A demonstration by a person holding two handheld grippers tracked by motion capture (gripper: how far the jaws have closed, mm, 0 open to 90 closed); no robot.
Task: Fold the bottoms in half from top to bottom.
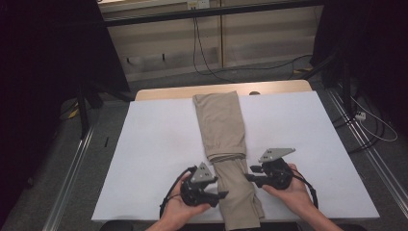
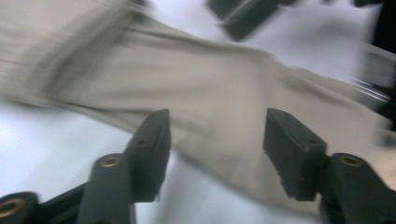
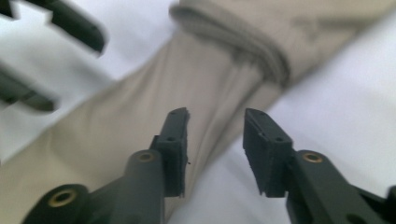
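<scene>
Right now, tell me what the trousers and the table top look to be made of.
Trousers: soft beige woven cloth, probably cotton blend; matte, creased, with a folded hem band. Table top: smooth matte white sheet, perhaps laminate or paper; a pale wood-look edge shows at the far side.

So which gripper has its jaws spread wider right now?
The left gripper: in its own view the gap between its jaws is clearly wider than the right gripper shows. Both flank the beige folded trousers, neither gripping.

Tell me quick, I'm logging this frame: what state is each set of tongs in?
Left tongs: open, jaws apart over the beige trousers, holding nothing.
Right tongs: open, at the trousers' edge, holding nothing.
</scene>
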